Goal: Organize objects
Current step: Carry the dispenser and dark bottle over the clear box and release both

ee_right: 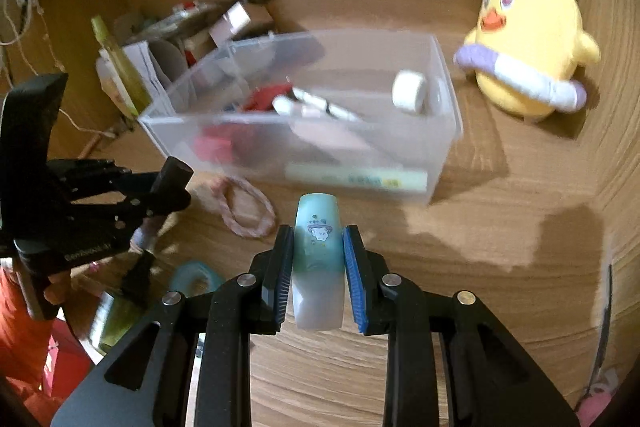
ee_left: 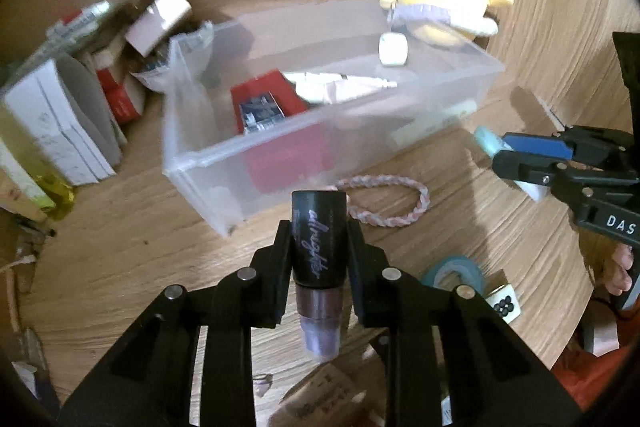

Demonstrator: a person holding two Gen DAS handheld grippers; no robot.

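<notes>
Left hand-held gripper [ee_left: 319, 251] clamps one black bottle [ee_left: 318, 239]; right hand-held gripper [ee_right: 318, 259] pinches one, seemingly, teal tube [ee_right: 318, 259].

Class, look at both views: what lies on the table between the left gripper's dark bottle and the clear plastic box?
A braided loop lies between the bottle and the box; both views show it.

Grained wooden table [ee_right: 460, 267], translucent smooth plastic bin [ee_right: 444, 131], fuzzy cloth chick [ee_right: 532, 39], glossy black bottle [ee_left: 318, 243]
</notes>
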